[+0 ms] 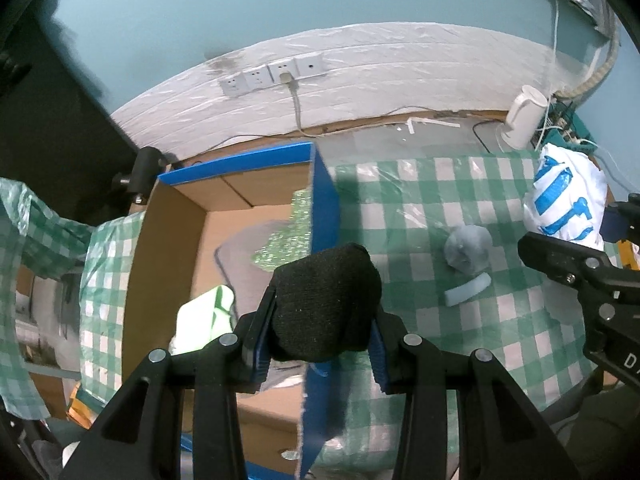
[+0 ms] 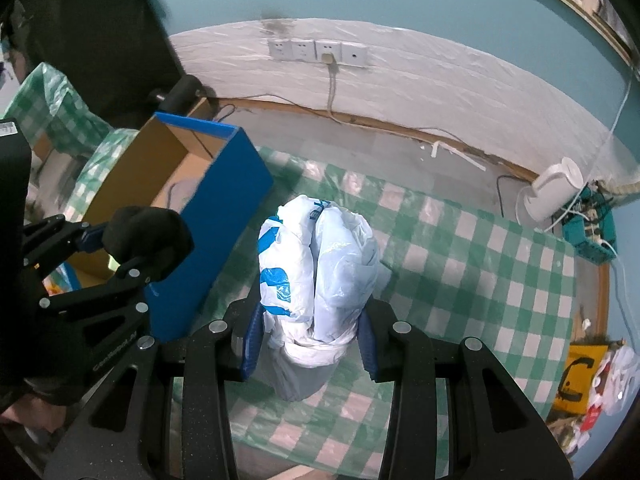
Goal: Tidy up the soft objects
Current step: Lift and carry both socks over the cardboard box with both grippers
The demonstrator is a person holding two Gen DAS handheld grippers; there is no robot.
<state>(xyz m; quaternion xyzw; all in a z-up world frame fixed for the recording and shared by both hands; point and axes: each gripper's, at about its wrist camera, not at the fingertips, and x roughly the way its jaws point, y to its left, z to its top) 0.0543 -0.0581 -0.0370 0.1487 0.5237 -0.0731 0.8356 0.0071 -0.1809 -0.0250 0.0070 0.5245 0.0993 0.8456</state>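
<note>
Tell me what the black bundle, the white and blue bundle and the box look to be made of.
Black bundle: knitted fabric, matte and fuzzy, probably a sock or hat.
White and blue bundle: thin plastic film, glossy and crinkled, likely a shopping bag.
Box: corrugated cardboard, plain brown inside, smooth blue facing outside.

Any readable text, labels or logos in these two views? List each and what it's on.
"D": white letters cut off at the frame edge, on the right gripper body.
Pale embossed brand on the left gripper arm: too blurred to read.
Blue print on the white plastic bag: crumpled, unreadable.
Black mark like a "C" on the yellow bag: not legible as a word.
</note>
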